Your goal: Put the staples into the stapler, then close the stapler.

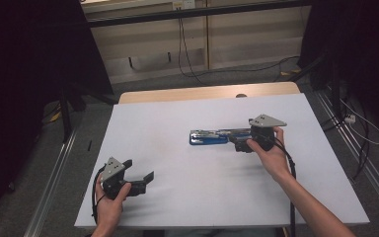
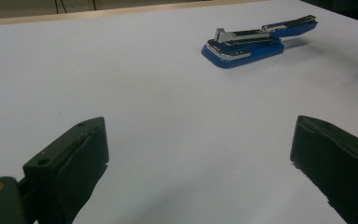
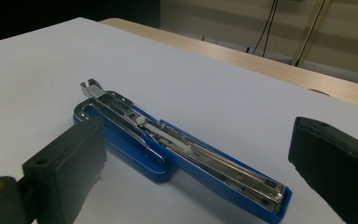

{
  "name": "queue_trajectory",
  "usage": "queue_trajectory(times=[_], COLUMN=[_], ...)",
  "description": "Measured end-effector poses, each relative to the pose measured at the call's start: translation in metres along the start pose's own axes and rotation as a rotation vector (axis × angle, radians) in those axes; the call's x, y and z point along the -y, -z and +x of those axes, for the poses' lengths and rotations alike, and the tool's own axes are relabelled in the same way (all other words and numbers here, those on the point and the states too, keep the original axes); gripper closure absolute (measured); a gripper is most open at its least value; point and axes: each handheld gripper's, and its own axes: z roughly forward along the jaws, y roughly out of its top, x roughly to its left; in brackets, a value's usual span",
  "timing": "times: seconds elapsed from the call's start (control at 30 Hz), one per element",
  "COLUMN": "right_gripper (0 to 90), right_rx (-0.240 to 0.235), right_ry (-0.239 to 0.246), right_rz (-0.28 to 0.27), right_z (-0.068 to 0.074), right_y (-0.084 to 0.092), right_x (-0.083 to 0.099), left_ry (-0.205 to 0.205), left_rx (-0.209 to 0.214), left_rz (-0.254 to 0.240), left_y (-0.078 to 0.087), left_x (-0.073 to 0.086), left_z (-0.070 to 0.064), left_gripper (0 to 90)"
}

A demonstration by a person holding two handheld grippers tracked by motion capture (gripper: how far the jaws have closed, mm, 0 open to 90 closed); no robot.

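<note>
Right gripper (image 3: 193, 186) jaws spread, blue stapler (image 3: 177, 154) lying opened between them; left gripper (image 2: 198, 172) jaws spread over bare table (image 2: 121, 70).

High view looks down and forward over the whole table (image 1: 177, 113). Left gripper view sits low at the near edge, facing the far-off stapler (image 2: 256, 42). Right gripper view hovers close above that stapler (image 3: 177, 154), shared by all three.
</note>
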Motion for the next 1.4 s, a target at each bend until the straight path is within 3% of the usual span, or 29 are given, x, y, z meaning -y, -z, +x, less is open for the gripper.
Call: queue_trajectory(times=[0.27,0.73,0.87,0.97,1.2,1.27,1.4], right_gripper=[3.6,3.3,2.8,2.7,2.5,2.4,2.3], right_rx=[0.025,0.082,0.089,0.104,0.1,0.121,0.122], right_ry=[-0.027,-0.029,-0.058,-0.03,-0.041,-0.025,-0.048], right_rz=[-0.027,-0.026,-0.026,-0.024,-0.036,-0.04,-0.051], right_z=[-0.005,-0.009,-0.009,-0.007,-0.007,-0.007,-0.01], right_y=[0.018,0.047,0.048,0.048,0.046,0.047,0.048], right_x=[0.006,0.031,0.033,0.033,0.034,0.033,0.034], left_ry=[0.025,0.001,-0.009,-0.013,-0.004,-0.007,-0.006], left_rx=[-0.01,0.01,0.022,0.027,0.029,0.032,0.036], left_rz=[0.003,-0.001,0.002,-0.003,-0.008,-0.004,0.001], left_y=[0.001,-0.003,-0.002,-0.002,-0.002,-0.002,-0.004], left_x=[0.002,-0.003,-0.003,-0.003,-0.003,-0.003,-0.004], left_z=[0.005,0.0,-0.002,-0.002,-0.001,-0.001,0.0], left_gripper=[4.4,4.6,4.6,4.9,5.0,5.1,5.1])
